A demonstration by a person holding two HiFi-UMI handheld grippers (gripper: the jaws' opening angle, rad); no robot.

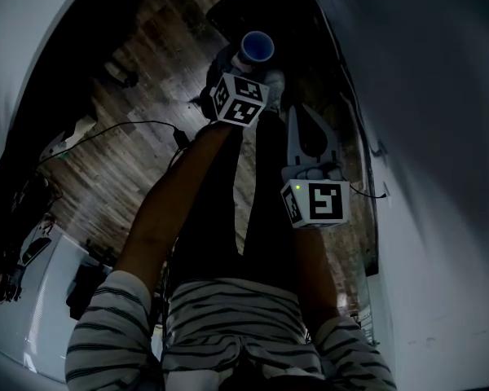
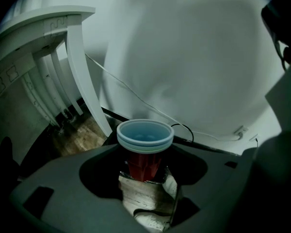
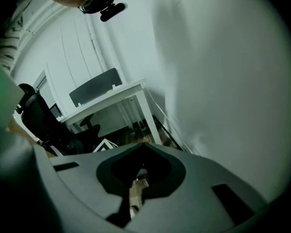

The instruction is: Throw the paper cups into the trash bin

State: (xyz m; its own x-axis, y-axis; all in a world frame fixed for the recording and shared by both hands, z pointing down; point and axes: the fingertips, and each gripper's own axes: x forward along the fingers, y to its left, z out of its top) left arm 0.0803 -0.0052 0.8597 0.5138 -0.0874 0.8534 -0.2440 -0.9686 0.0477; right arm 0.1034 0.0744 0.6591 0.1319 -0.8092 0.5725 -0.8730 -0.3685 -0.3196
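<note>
Dark floor [image 1: 122, 137] beneath us: we carry the paper cups [image 2: 145, 136].
Left fingers [image 2: 63, 178] clench them between; right fingers [image 3: 223, 183] closed, empty; next, release above the bin.

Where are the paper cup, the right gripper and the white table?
paper cup [image 2: 145, 147]: left gripper view, front of its rim.
right gripper [image 3: 143, 144]: right gripper view, where its jaw tips meet.
white table [image 3: 106, 101]: right gripper view, tabletop edge.
</note>
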